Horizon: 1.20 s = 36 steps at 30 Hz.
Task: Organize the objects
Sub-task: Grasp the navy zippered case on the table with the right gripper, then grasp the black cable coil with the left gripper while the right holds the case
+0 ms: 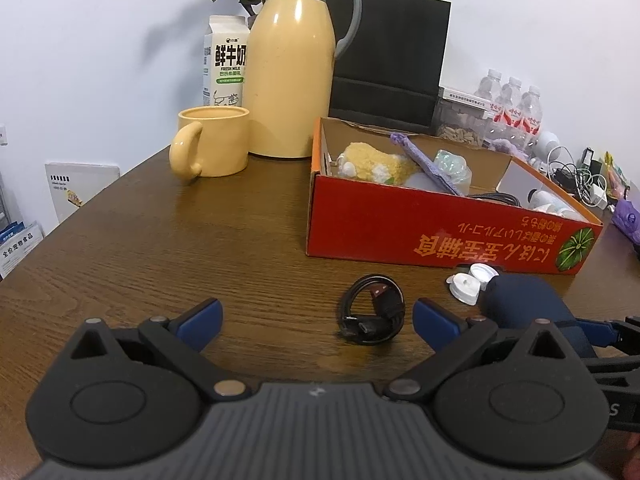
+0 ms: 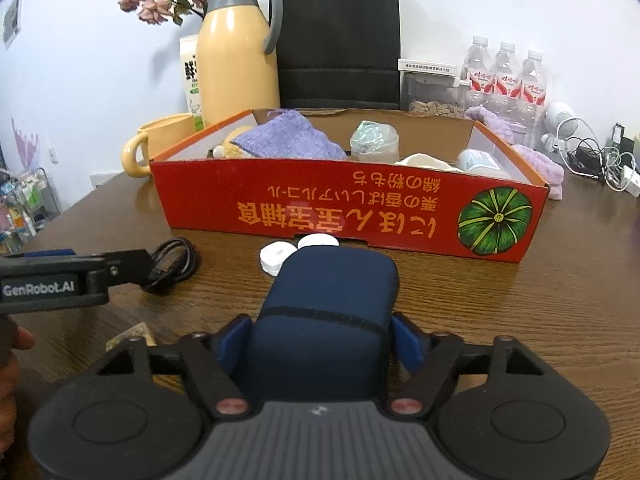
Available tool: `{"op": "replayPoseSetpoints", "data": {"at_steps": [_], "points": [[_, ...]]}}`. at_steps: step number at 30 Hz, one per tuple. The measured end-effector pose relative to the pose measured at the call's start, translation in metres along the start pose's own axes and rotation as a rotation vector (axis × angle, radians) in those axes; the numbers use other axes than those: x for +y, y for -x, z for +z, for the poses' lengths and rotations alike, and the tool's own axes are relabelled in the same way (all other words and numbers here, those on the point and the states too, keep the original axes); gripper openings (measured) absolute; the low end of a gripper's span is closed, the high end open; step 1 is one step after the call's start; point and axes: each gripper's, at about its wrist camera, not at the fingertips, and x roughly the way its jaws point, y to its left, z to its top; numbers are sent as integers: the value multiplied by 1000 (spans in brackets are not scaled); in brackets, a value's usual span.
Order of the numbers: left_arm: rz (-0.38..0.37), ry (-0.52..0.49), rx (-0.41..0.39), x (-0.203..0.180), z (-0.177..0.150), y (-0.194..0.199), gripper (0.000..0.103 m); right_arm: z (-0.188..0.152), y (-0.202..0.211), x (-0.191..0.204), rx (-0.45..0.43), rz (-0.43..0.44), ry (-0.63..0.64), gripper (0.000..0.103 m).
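The navy pouch sits on the table before the red box, clamped in your right gripper — lift it clear of the box wall. Left gripper gapes beside the coiled cable — keep it clear.

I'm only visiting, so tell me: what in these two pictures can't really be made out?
- Right wrist view: the navy case hides part of the two white caps, and the right gripper covers its near end.
- Left wrist view: the red box wall hides the lower parts of its contents.
- Right wrist view: the milk carton is mostly behind the yellow thermos.
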Motion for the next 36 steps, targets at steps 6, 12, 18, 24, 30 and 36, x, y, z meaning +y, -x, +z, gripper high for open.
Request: {"op": "replayPoseSetpoints", "data": {"at_steps": [6, 12, 18, 24, 30, 36], "points": [[-8, -15, 13, -3, -1, -3, 103, 0, 8, -9, -36, 12, -13, 66], [-15, -55, 54, -12, -1, -14, 103, -1, 21, -21, -95, -7, -15, 65], [-14, -68, 75, -20, 6, -30, 103, -1, 24, -31, -113, -8, -29, 65], [2, -102, 90, -28, 6, -35, 79, -1, 26, -30, -127, -6, -26, 66], [-19, -84, 54, -30, 5, -28, 39, -2, 26, -29, -127, -7, -17, 66], [-30, -63, 7, -32, 6, -18, 39, -3, 27, -26, -134, -9, -4, 65]]}}
